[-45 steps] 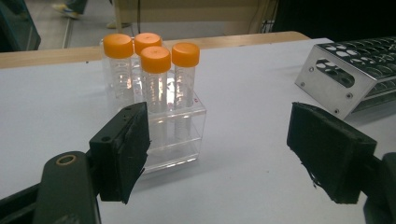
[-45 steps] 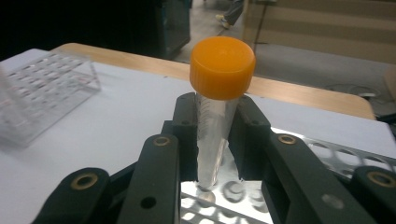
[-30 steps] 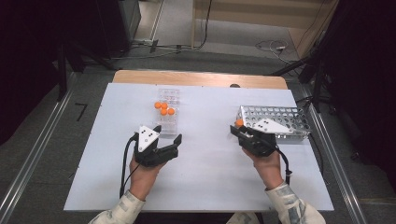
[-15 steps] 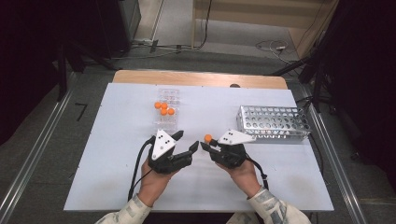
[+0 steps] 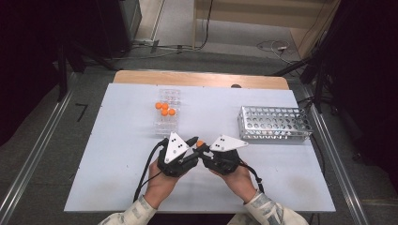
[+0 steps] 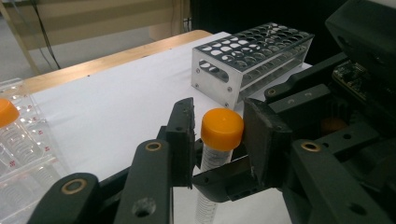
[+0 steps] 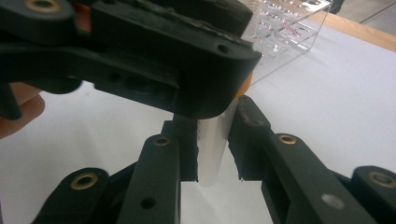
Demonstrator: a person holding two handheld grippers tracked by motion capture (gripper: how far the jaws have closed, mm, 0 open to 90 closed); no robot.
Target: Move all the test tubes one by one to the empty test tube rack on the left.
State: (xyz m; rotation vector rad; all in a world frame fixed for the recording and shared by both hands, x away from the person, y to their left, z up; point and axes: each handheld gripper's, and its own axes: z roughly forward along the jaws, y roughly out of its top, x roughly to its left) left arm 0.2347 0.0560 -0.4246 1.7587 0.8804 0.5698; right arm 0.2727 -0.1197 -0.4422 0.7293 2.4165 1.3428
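Tube (image 6: 215, 154) now pinched by both: right gripper (image 5: 206, 151) on body, left gripper (image 5: 195, 146) just clamped its cap.

On the surface (image 5: 117, 187), the metal rack (image 5: 274, 123) lies at the right. Well left of the rack stands the clear rack (image 5: 168, 112) with tubes in it. Nearer the person than the rack, both tongs meet around one tube (image 5: 200, 144).

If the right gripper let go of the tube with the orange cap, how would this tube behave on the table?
The tube is a smooth round cylinder, so laid on the white table it would probably roll. It is tall and narrow, so stood on end it would likely tip. It looks like clear, empty plastic, so probably light and stiff, and perhaps slippery between the right gripper jaws clamping its body.
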